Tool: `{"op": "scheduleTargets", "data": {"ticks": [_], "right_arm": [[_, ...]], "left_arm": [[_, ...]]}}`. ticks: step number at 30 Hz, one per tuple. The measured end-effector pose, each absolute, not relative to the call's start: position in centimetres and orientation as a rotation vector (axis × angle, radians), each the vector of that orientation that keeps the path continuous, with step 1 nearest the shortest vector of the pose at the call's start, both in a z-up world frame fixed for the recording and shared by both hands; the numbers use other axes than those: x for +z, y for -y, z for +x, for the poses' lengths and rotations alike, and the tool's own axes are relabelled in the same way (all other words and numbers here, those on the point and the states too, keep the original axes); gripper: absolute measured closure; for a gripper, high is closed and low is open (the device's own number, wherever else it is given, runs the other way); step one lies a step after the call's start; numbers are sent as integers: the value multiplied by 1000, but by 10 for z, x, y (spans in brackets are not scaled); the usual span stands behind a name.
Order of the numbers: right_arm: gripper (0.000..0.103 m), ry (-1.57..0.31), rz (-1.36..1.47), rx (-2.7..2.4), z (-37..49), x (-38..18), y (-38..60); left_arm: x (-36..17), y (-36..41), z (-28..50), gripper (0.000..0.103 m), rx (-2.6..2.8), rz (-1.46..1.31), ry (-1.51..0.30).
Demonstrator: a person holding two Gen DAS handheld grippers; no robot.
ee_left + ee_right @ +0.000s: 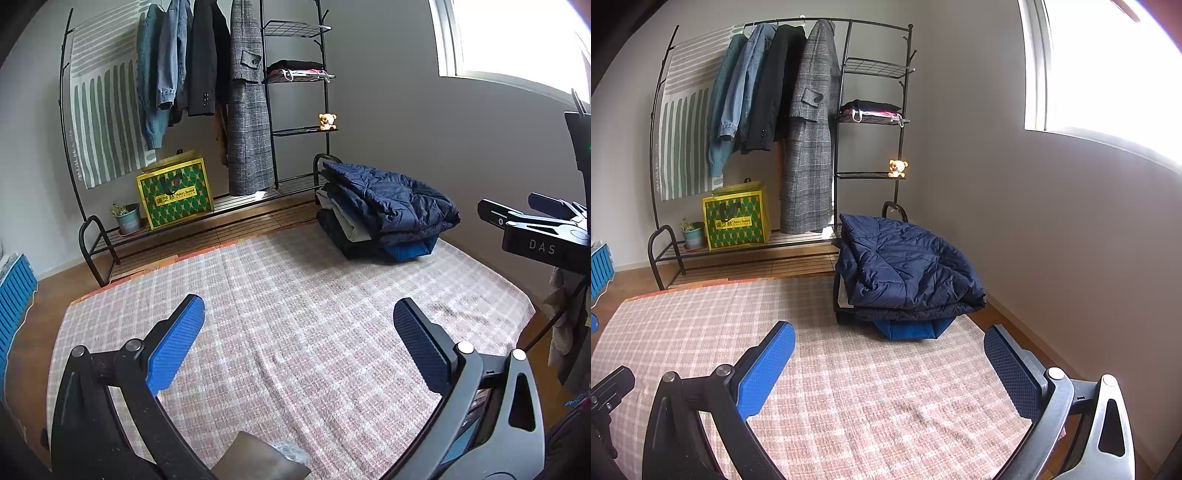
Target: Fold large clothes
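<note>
A stack of folded clothes with a navy quilted jacket (388, 201) on top lies at the far right corner of the pink checked mat (295, 314); it also shows in the right wrist view (908, 273), on the mat (849, 387). My left gripper (299, 339) is open and empty above the bare mat, well short of the stack. My right gripper (890, 365) is open and empty, nearer the stack. Part of the right gripper's body (535, 229) shows at the right edge of the left wrist view.
A black clothes rack (846, 110) with hanging coats stands against the far wall, with a yellow-green bag (737, 218), a potted plant (692, 234) and a small teddy bear (897, 168). A window (1108, 74) is at the right. A blue crate (13, 291) stands at the left.
</note>
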State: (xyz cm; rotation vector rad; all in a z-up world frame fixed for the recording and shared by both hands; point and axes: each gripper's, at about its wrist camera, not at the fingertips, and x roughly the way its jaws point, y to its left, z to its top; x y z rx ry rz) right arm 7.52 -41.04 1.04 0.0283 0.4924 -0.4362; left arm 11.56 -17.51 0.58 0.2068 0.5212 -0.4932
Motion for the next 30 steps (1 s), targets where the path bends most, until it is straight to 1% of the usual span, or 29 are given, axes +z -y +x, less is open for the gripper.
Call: {"op": "scheduleTargets", "data": {"ticks": [30], "right_arm": [[0, -496, 10, -434, 77, 8, 410]], "left_arm": [[7, 173, 116, 0, -484, 211, -519]]}}
